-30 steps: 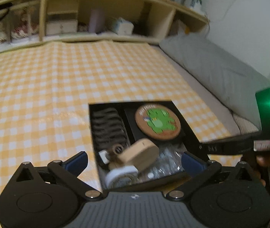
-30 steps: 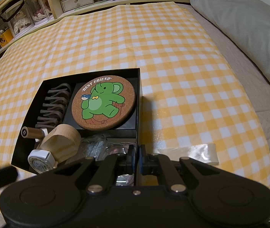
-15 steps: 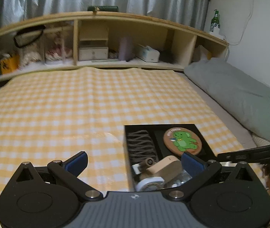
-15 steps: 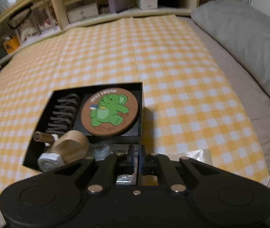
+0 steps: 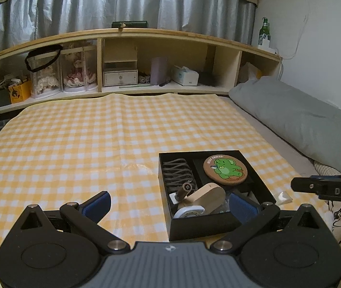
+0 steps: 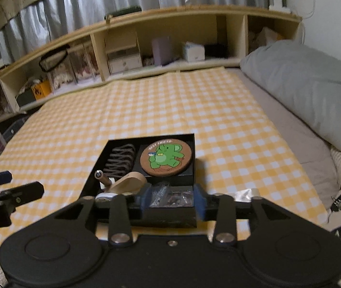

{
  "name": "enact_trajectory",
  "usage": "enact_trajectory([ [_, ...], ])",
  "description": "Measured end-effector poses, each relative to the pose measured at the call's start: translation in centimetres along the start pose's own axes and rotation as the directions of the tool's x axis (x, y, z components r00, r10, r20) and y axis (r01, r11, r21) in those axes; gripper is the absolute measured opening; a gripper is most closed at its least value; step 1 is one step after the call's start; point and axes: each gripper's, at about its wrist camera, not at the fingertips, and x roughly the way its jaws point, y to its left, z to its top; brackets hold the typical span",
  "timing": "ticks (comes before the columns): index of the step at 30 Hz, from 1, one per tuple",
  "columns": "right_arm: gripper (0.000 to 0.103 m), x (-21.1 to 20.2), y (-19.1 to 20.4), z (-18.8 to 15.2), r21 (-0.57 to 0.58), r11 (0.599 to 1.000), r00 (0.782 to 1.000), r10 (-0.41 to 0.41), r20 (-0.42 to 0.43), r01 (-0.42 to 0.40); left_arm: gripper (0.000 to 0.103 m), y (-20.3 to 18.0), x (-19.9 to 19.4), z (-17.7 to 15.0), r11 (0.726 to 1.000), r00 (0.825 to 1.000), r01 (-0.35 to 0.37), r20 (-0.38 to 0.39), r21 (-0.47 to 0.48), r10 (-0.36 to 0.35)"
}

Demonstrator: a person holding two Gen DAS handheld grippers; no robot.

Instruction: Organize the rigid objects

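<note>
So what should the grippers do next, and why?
Probably reach the right gripper down for the clear plastic packet lying outside the black box. Its jaws have just been opening with nothing between them, and everything else already sits inside.

Matt black card box (image 5: 201, 224); cork coaster (image 5: 225, 170), glossy print; smooth pale wood block (image 5: 207, 195); checked cloth (image 5: 74, 144), slight sheen.

Dim indoor light; fisheye bending at edges; right view motion-blurred.
</note>
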Motion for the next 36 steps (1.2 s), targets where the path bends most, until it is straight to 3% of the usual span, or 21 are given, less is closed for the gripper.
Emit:
enact_trajectory([
  [8, 0.075, -2.9, 0.6, -1.8, -0.010, 0.999, 0.994, -0.051, 0.095, 0.052, 0.103, 0.9, -1.2, -1.0, 0.997, 0.999, -0.037, 0.011, -0.070, 0.038],
  [15, 0.101, -3.4, 0.7, -2.8, 0.004, 0.996, 0.988, -0.091, 0.124, 0.091, 0.103, 0.5, -1.3, -1.6, 0.997, 0.998, -0.063, 0.016, -0.032, 0.064],
  [36, 0.103, -2.9, 1.2, -3.1, -0.008, 0.992, 0.984, -0.124, 0.131, 0.126, 0.103, 0.2, -1.1, -1.6, 0.997, 0.997, -0.068, 0.020, -0.032, 0.068],
])
